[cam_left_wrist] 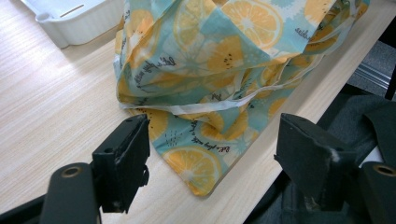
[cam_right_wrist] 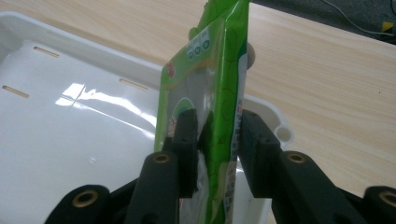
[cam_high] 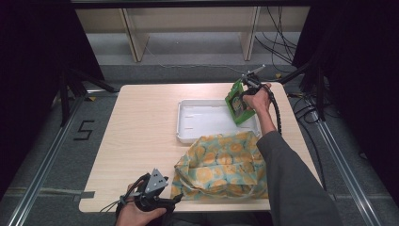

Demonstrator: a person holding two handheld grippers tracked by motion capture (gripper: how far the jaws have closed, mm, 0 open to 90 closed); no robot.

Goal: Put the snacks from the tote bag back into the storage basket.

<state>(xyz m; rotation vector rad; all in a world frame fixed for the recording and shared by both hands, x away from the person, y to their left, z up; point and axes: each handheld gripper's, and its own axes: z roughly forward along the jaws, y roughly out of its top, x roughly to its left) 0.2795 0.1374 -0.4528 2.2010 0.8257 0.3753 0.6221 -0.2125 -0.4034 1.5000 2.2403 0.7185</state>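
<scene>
The right tool (cam_right_wrist: 212,140) is closed on a green packet (cam_right_wrist: 219,84), holding it upright over the far right corner of the white tray (cam_right_wrist: 70,140). The left tool (cam_left_wrist: 212,154) stands wide open and empty at the near edge of the desk (cam_high: 141,141), just beside the lemon-print bag (cam_left_wrist: 219,60).

Risk: the thin packet may slip or swing in the narrow grip and land outside the tray.

The bag carries script lettering, too small to read; the packet label is unreadable.
</scene>
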